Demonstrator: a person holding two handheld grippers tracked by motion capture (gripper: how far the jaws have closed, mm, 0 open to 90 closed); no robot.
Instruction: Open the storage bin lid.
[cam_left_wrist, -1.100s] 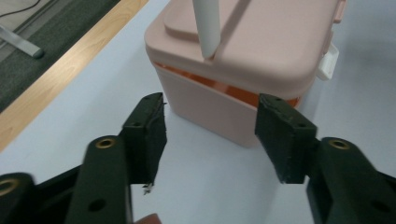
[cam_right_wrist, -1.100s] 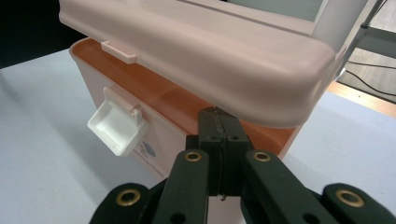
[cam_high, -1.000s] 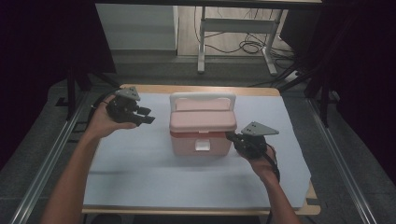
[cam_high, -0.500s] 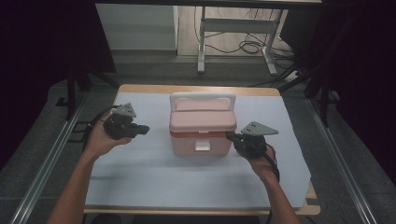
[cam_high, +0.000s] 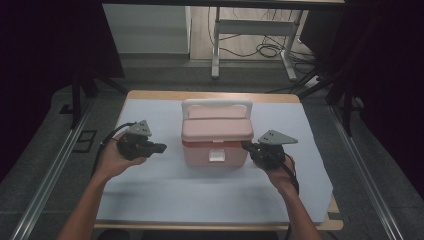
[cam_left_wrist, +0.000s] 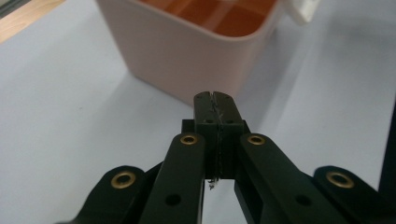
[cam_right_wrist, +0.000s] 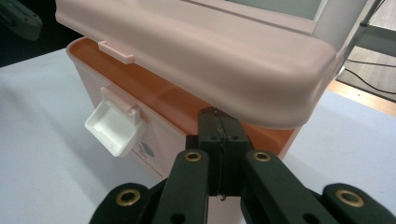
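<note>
Left gripper (cam_left_wrist: 215, 100): jaws pressed together after just closing, nothing between them, tips just short of the left wall of the pale pink plastic storage box (cam_high: 215, 140). Right gripper (cam_right_wrist: 218, 122): jaws pressed together, empty, tips against the box's right end under the raised pink lid (cam_right_wrist: 196, 56). White front latch (cam_right_wrist: 114, 126) hangs unfastened. Box stands mid-table on the pale blue cloth-covered table (cam_high: 150, 185).

One pink plastic storage box (cam_high: 216, 137) with one white carrying handle (cam_high: 216, 104) and one white front latch (cam_high: 217, 156) sits on one pale-covered wooden table (cam_high: 165, 195), flanked by two black handheld grippers, left (cam_high: 161, 148) and right (cam_high: 245, 145).
</note>
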